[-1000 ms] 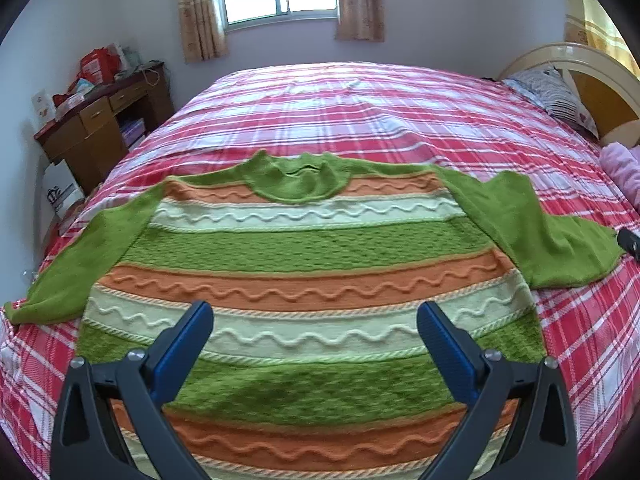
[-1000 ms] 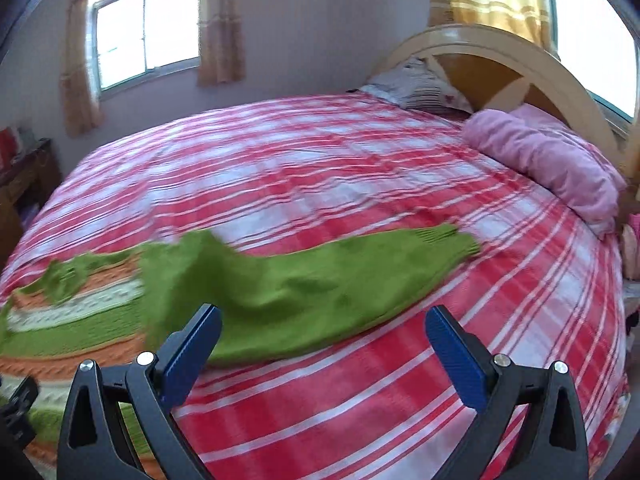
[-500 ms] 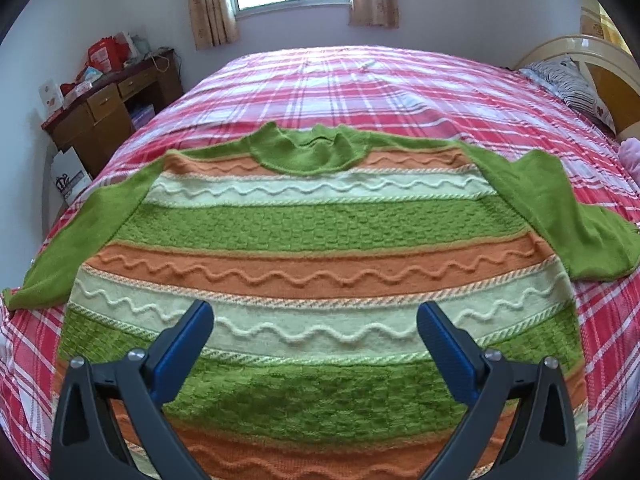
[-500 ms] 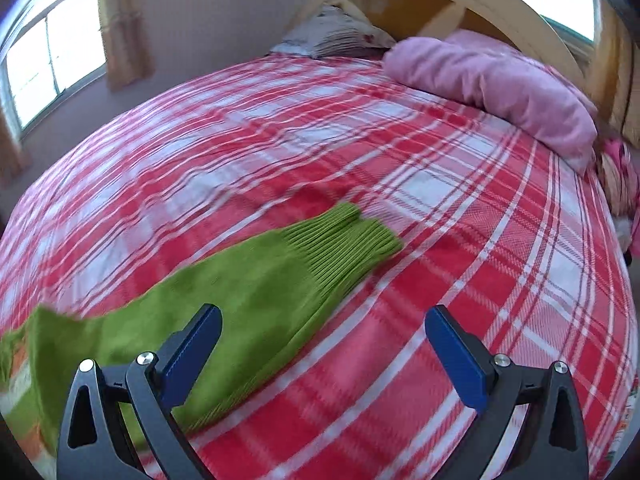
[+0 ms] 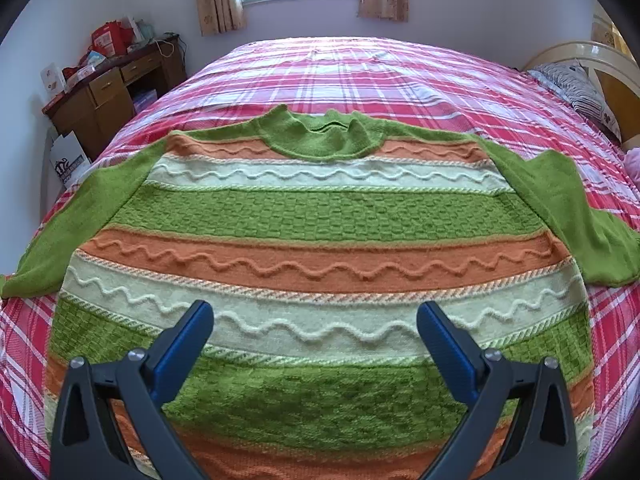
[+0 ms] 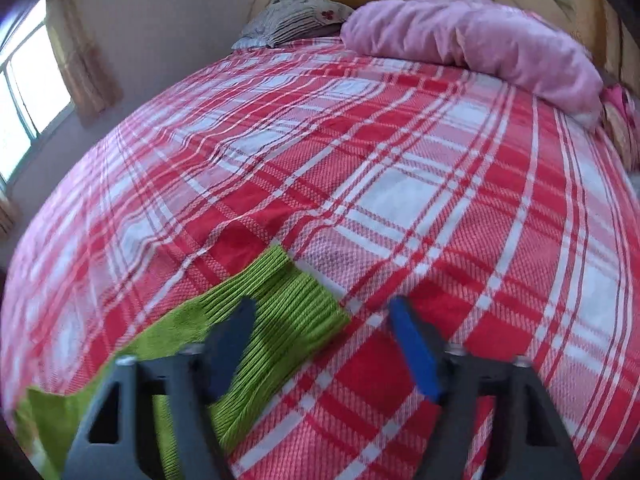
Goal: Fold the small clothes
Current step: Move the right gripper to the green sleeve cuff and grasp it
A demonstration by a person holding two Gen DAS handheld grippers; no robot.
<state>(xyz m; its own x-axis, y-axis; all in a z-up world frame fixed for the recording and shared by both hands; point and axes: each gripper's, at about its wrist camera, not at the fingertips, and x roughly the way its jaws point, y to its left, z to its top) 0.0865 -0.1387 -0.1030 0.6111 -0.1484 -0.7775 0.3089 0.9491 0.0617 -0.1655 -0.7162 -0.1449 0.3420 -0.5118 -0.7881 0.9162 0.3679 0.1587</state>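
Striped sweater (image 5: 316, 216) lies flat, face up, on the plaid bedspread (image 5: 360, 68), filling frame centre. Left gripper (image 5: 314, 320) hangs spread over its lower stripes, nothing between the jaws. Right gripper (image 6: 320, 316) jaws closing, not yet pressing; the green sleeve cuff (image 6: 292, 300) sits between them, lower left of frame.

No legible text anywhere; only an unreadable dark logo on the white bag (image 5: 69, 160) beside the desk (image 5: 108, 92)
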